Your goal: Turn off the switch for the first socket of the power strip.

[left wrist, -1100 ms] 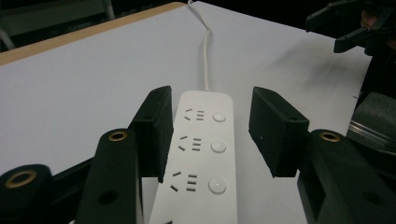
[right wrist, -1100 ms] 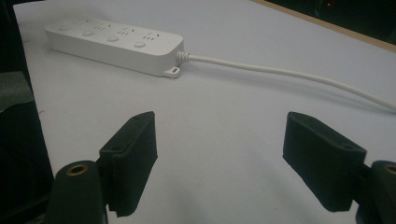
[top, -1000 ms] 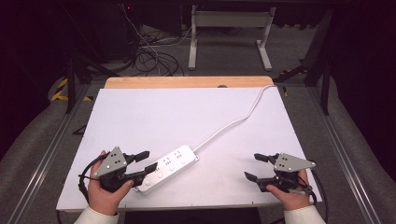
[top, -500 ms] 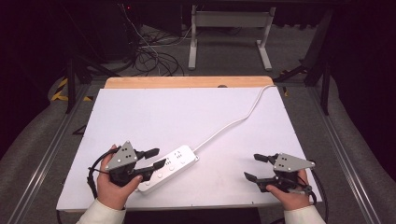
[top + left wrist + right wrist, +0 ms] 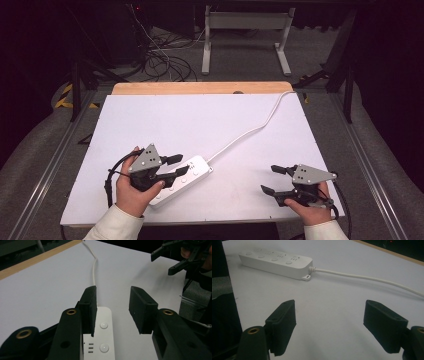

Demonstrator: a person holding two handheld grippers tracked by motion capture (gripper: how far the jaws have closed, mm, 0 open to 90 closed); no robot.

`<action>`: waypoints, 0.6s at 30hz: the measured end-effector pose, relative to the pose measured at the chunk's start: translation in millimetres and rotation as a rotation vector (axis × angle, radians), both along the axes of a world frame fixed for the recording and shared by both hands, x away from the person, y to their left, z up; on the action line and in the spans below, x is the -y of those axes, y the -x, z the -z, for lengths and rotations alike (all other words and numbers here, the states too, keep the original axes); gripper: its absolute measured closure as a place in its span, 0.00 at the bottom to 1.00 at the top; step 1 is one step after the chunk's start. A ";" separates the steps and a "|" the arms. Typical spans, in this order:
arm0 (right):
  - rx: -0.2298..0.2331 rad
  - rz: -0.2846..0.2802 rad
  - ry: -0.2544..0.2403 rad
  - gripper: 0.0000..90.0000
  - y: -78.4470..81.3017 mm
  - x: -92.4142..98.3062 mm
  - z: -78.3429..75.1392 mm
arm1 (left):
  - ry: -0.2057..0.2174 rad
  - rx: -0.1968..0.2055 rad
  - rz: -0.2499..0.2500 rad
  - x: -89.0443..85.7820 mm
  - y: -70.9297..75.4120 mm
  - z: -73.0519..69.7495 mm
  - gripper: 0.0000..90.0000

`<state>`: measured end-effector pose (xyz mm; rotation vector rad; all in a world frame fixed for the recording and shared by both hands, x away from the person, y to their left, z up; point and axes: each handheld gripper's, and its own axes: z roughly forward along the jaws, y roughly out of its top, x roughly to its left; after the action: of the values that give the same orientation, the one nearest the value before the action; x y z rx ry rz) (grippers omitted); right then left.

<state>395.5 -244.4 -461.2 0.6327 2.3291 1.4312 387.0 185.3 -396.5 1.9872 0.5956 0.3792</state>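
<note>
A white power strip lies on the white tabletop, and its cord runs to the far right corner. My left gripper hovers over the strip's near half. Its jaws have just been closing and still stand apart. In the left gripper view the left gripper has the power strip below it, under the left jaw and the gap, with no pad pressing on it. At the front right my right gripper rests open on the table. In the right gripper view the right gripper faces the power strip, with nothing between its jaws.
A wooden strip borders the table's far edge. Metal rails run along both sides. Behind the table stand a metal frame and loose cables on the floor. The other hand's gripper is at the top right of the left gripper view.
My left hand has moved right and slightly up, from beside the strip's near end to over the strip, and its jaws have narrowed. The right hand has kept still.
</note>
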 end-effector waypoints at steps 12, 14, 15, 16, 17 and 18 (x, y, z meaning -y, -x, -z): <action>-0.001 -0.006 0.005 0.30 0.1 -0.7 0.6 | 0.007 -0.027 0.022 16.0 -12.1 2.1 0.69; -0.002 -0.006 0.004 0.30 -0.1 -0.3 0.7 | 0.003 -0.033 0.023 17.0 -13.3 2.0 0.70; -0.001 -0.005 0.007 0.30 -0.4 -0.1 0.9 | 0.000 -0.033 0.028 17.6 -13.9 1.7 0.71; -0.002 -0.006 0.006 0.30 -0.6 -0.1 1.2 | -0.007 -0.033 0.030 18.2 -14.2 1.3 0.73; -0.005 -0.007 0.005 0.31 -0.5 -0.3 1.4 | -0.011 -0.031 0.036 19.1 -14.7 0.8 0.79; -0.005 -0.007 0.005 0.31 -0.5 -0.3 1.4 | -0.014 -0.030 0.039 20.1 -15.3 0.3 0.79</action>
<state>396.0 -244.1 -462.6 0.6280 2.3402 1.4276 402.3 165.2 -396.9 2.0182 0.5741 0.3309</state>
